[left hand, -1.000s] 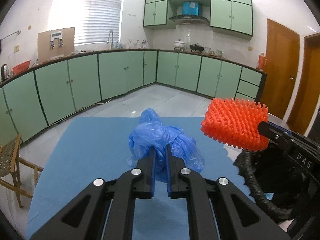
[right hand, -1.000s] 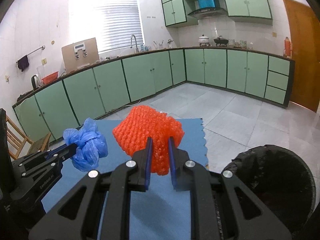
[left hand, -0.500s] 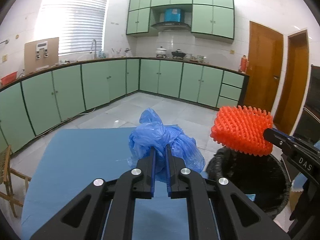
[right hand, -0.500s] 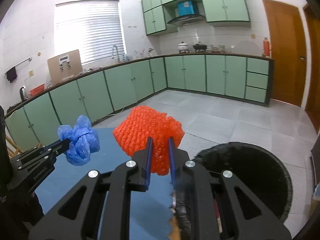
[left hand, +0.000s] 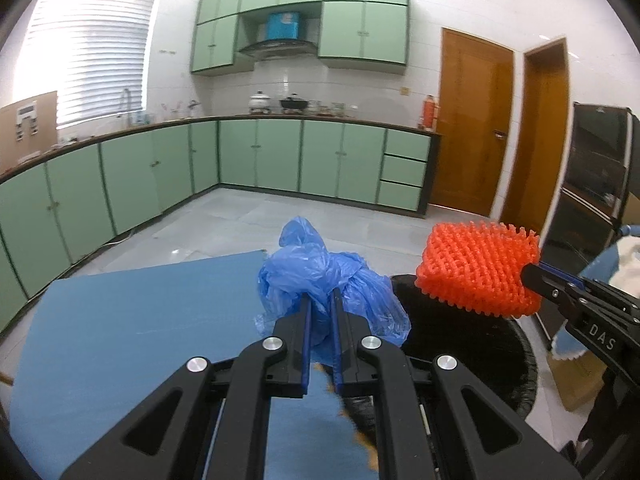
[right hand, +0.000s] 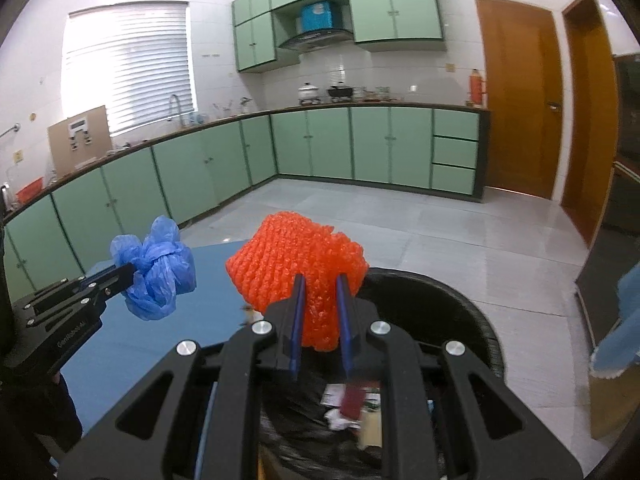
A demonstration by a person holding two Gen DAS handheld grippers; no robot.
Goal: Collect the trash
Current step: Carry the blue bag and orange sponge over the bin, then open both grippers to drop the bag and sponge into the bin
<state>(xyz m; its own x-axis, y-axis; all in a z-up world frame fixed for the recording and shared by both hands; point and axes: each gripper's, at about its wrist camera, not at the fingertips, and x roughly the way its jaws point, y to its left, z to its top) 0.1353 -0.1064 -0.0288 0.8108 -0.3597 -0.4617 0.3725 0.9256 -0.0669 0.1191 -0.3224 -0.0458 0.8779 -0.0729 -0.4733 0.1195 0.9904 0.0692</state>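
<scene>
My left gripper (left hand: 319, 300) is shut on a crumpled blue plastic bag (left hand: 320, 272), held in the air at the right edge of the blue table cloth (left hand: 140, 320). My right gripper (right hand: 320, 284) is shut on an orange foam fruit net (right hand: 296, 260), hanging over the near rim of a black-lined trash bin (right hand: 460, 312). From the left wrist view the orange net (left hand: 480, 268) and the right gripper's fingers (left hand: 536, 274) hover above the bin (left hand: 480, 344). The right wrist view shows the blue bag (right hand: 156, 268) to the left, over the cloth. Several scraps (right hand: 348, 404) lie inside the bin.
Green kitchen cabinets (left hand: 280, 160) line the far walls, with wooden doors (left hand: 472, 120) to the right. A dark appliance (left hand: 592, 176) stands at the right edge. Tiled floor (right hand: 400, 220) stretches beyond the bin. A blue-and-white cloth item (left hand: 616, 264) sits at the far right.
Both grippers have swung right with their loads, from over the blue cloth to the trash bin. The orange net now hangs over the bin's opening; the blue bag is at the cloth's edge.
</scene>
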